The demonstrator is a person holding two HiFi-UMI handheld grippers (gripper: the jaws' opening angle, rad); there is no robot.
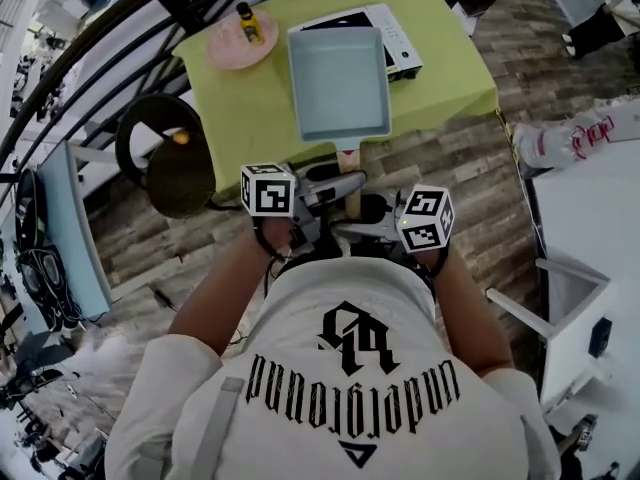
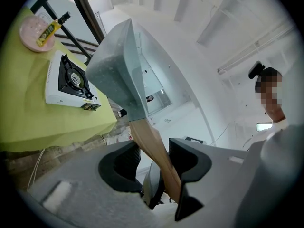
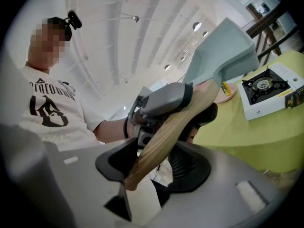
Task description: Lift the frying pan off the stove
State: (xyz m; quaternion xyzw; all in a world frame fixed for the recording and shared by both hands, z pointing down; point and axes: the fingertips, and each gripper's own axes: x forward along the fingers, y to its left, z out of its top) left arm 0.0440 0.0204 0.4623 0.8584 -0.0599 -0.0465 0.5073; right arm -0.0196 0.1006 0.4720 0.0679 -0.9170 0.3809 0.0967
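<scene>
Frying pan (image 1: pixel 340 80) is off the stove (image 1: pixel 398 30) — square, pale blue-grey, held in the air over the green table (image 1: pixel 450 83); in the head view it covers most of the stove, with only the right edge and a back strip of the white casing showing. The pan's wooden handle (image 1: pixel 352 180) sticks out past the table's near edge toward the person, and both grippers are on it; left gripper (image 2: pixel 156 161) is clamped on the handle, which runs slantwise between its jaws and bears on the jaw at that view's right low down; right gripper (image 3: pixel 154 165) is clamped on it too, nearer the butt end — the handle's tip sits against the jaw at that view's left. In the head view the two come in from opposite sides; the left one sits farther up the handle, the right one closer to the person. The left gripper view shows the burner bare, with the pan clear of it; the right gripper view agrees, the stove standing alone on the green cloth. A pink plate (image 1: pixel 240 40) with a yellow bottle (image 1: pixel 248 23) on it sits on the table left of the stove.
</scene>
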